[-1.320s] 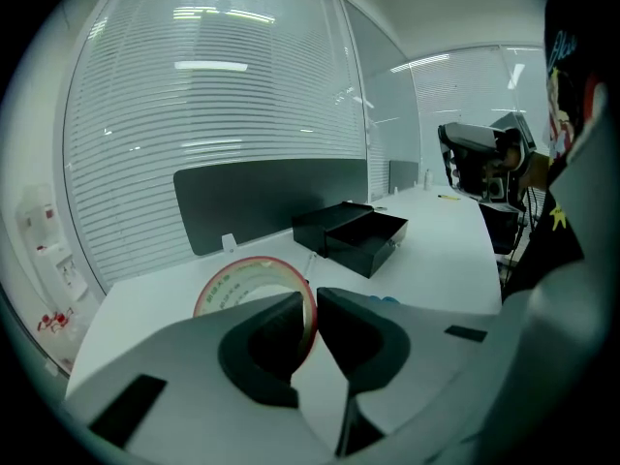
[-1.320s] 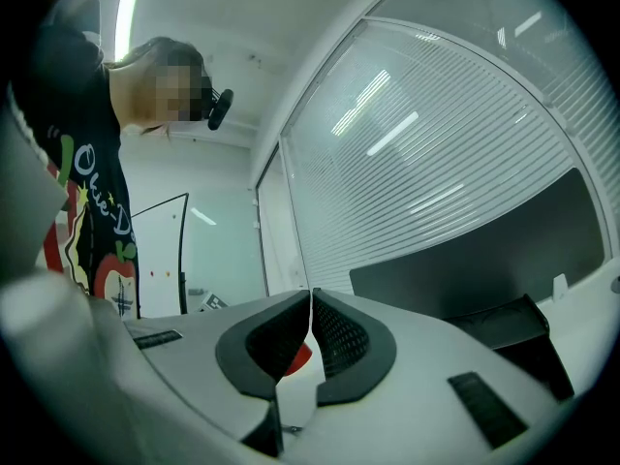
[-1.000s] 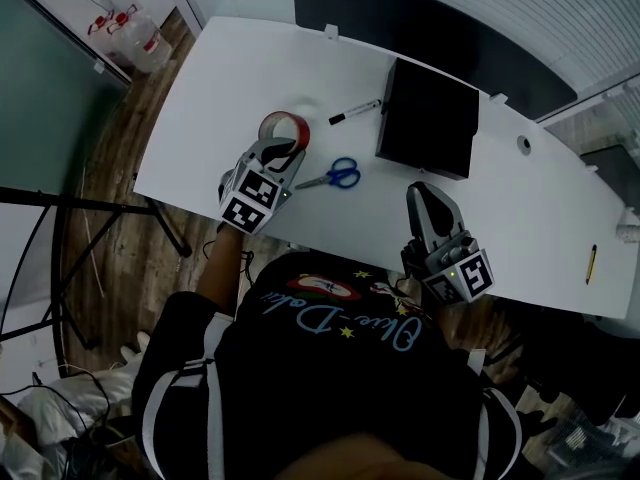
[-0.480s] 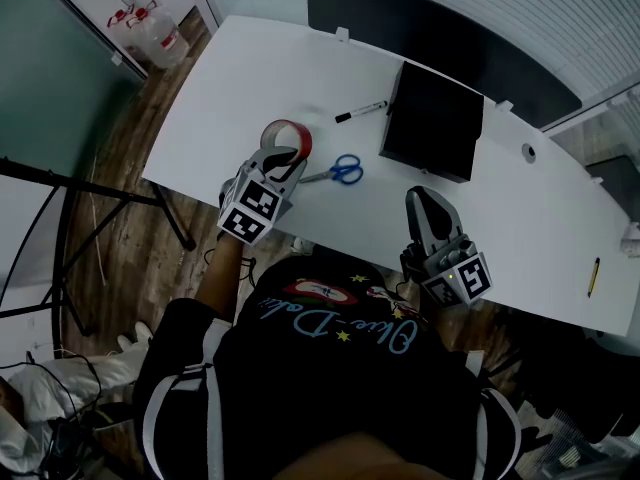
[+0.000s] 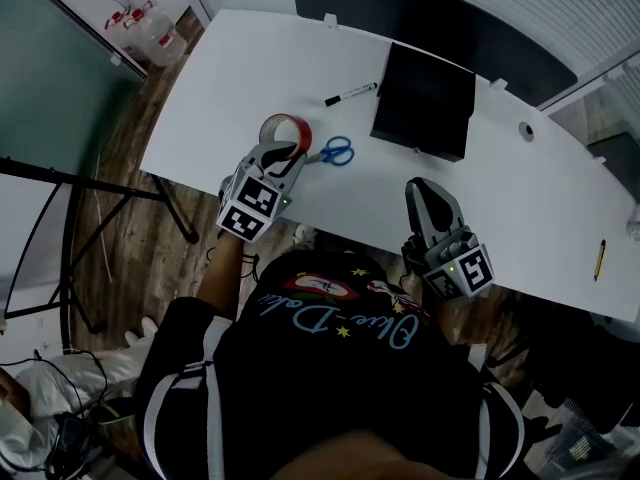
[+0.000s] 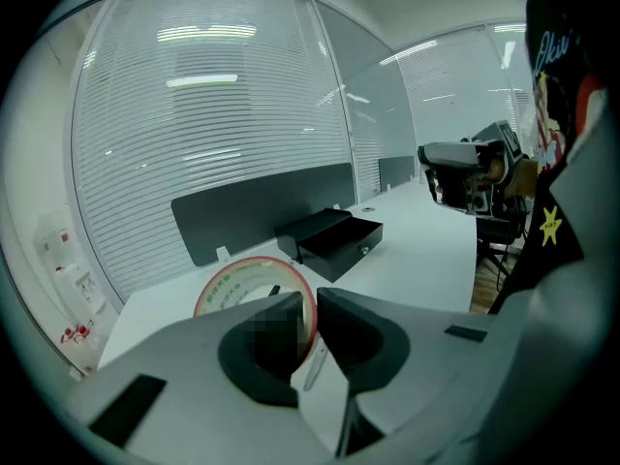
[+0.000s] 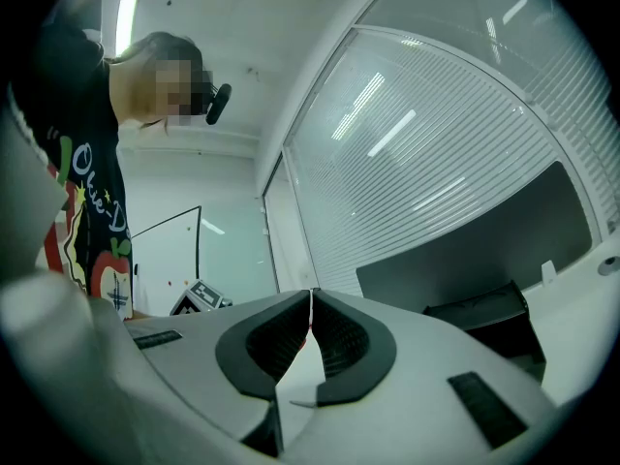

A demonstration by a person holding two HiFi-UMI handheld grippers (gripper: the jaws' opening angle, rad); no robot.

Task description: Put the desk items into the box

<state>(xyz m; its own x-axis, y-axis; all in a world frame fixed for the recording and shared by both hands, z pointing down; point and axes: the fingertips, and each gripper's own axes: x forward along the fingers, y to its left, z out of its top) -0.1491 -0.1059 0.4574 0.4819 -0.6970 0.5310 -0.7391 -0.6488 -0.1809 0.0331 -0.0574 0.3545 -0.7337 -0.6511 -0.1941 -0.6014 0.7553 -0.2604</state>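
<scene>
**Head view and both gripper views.** Your left gripper (image 5: 285,152) is clamped on the wall of the red tape roll (image 5: 272,123). In the left gripper view (image 6: 317,303) one jaw stands inside the ring (image 6: 232,281) and the other outside it, with the rim pinched between them. The jaws cover the near part of the roll from above, so you cannot tell whether it clears the white desk (image 5: 230,78) or rests on it. Your right gripper (image 5: 427,190) hangs over the near edge of the desk. Its jaws are closed together with nothing between them, as the right gripper view (image 7: 310,298) shows.

The black box (image 5: 425,98) lies at the far side of the desk and reads as a flat dark block from above. Its inside cannot be made out. The left gripper view gives only its front and one side (image 6: 334,240). In the right gripper view the gripper's own body cuts off its lower part (image 7: 484,313). Both your hands are hidden beneath the marker cubes.

**Change over the last second.** The roll has travelled with your left gripper and now sits just beside the handles of the blue scissors (image 5: 335,151), where a clear gap lay before. The black marker (image 5: 350,94), scissors and box keep their places relative to one another. Your right gripper stays shut.
</scene>
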